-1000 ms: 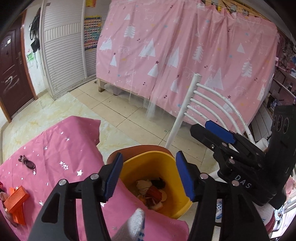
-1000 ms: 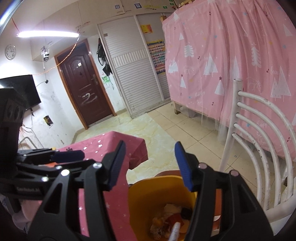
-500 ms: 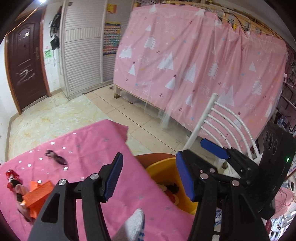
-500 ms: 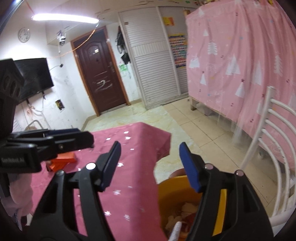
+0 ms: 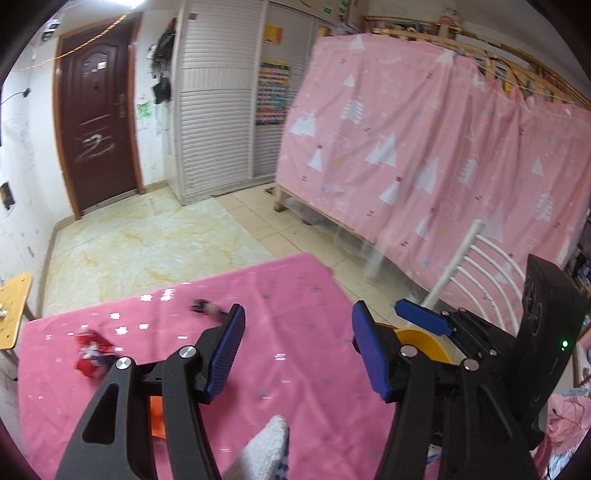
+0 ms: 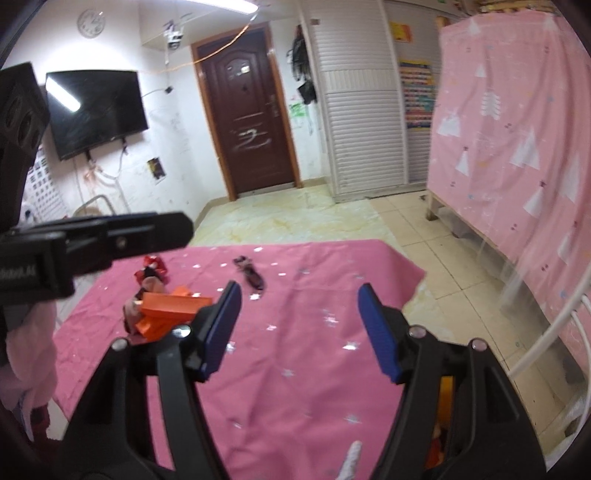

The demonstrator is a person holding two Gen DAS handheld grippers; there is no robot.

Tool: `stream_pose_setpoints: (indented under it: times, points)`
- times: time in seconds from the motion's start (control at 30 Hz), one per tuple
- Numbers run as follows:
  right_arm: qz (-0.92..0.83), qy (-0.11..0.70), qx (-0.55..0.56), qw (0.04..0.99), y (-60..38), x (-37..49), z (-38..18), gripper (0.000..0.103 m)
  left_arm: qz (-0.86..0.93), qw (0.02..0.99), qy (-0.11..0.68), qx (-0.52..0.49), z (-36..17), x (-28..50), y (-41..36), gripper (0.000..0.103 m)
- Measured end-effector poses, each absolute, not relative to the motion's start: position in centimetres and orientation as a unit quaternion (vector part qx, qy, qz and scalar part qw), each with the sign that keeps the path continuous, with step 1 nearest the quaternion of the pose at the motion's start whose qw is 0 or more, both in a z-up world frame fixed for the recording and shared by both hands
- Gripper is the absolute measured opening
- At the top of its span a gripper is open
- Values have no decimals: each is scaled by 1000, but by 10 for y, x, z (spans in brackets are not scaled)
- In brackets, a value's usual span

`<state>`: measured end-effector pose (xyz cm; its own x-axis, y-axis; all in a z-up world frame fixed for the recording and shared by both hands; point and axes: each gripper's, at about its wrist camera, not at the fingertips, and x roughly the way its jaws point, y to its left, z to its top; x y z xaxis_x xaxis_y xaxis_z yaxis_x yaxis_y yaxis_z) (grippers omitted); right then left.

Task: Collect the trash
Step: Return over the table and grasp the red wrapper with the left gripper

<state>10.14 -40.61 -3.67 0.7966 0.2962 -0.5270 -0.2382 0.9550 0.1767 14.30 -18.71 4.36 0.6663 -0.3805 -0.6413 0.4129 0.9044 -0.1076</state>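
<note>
Both the left tongs [image 5: 297, 350] and right tongs [image 6: 299, 328] stand half open, empty, over the pink worktop [image 6: 295, 369]. Trash lies at its far left: an orange box [image 6: 170, 310], a red wrapper [image 5: 90, 352], a dark scrap [image 6: 253, 277]. Approach low with the pads straddling one piece. The bin [image 5: 424, 341] sits past the right edge; the middle is clear.

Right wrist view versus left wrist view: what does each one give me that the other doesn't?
Only the right wrist view shows the wall-mounted TV, the clock and the orange box in full.

Only the left wrist view shows the yellow bin's rim clearly and a yellow stool at the left edge.

Both show the pink tablecloth, the red wrapper, the dark wrapper, the brown door, and open, empty jaws on each gripper.
</note>
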Motion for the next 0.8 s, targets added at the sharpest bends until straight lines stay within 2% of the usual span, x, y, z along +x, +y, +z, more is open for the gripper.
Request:
stream_pose_setpoints:
  times: [0.1,0.17,0.5,0.8]
  points:
    - [160,294,40,941,-385,111,-38,64,-190,920,342,24,44,152,-162,55]
    - [173,301,36,937,-371,116,-40,70,-178,922,343,21,44,157,-148,55]
    - [216,328,21,919,-319,135,-51,73,-114,928,356,6,35,187,-71,56]
    - [255,356,25,899,-285,151,-63,92,-81,925,371,-14,21,208,-36,57]
